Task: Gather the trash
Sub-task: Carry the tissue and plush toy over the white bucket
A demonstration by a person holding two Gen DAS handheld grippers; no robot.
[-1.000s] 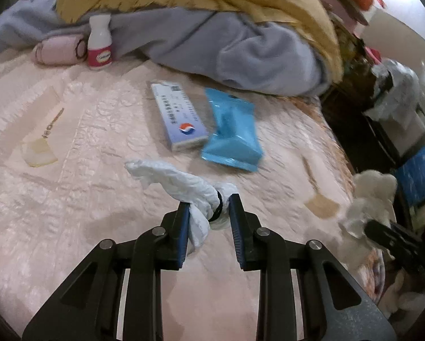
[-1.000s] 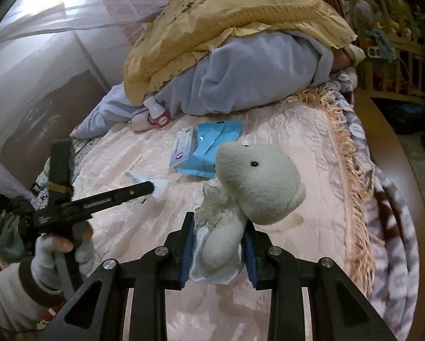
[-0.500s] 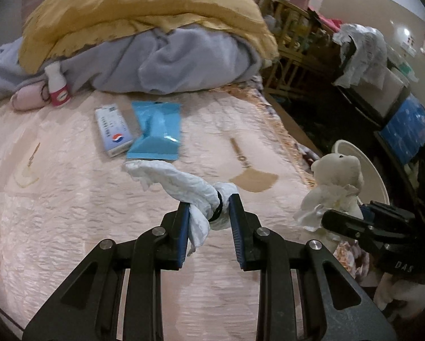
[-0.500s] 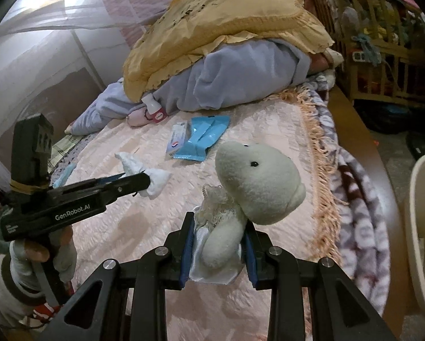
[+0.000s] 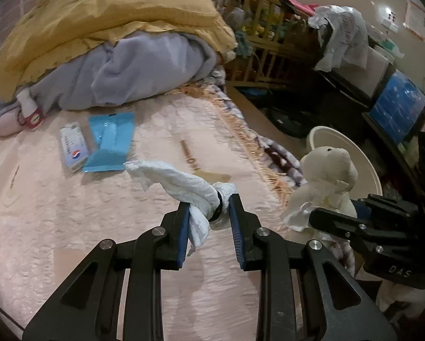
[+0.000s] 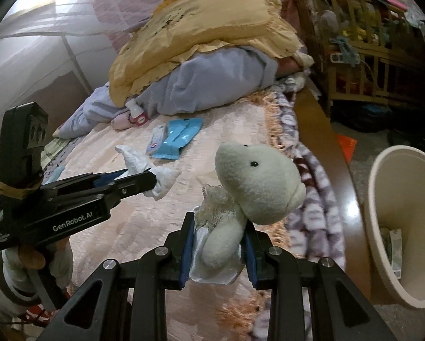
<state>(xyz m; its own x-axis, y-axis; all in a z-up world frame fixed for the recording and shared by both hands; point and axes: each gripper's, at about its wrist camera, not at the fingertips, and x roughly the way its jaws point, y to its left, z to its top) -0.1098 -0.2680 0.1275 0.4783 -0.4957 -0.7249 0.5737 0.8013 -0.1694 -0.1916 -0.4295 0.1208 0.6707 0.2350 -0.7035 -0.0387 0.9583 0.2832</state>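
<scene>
Left gripper [image 5: 209,215] clamped on a twisted white tissue [image 5: 178,182] above the pink bedspread [image 5: 70,213], right gripper [image 6: 218,245] pinching a cream plush toy [image 6: 255,187], cream waste bin [image 6: 383,199] at three o'clock beside the bed

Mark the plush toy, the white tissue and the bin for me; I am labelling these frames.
plush toy [image 6: 258,187]: right wrist view, on its head.
white tissue [image 5: 181,183]: left wrist view, on the crumpled middle.
bin [image 6: 383,187]: right wrist view, on its inner wall.

The right gripper [image 6: 216,245] clamps a plush toy [image 6: 255,187] beside a cream bin [image 6: 383,227].
</scene>
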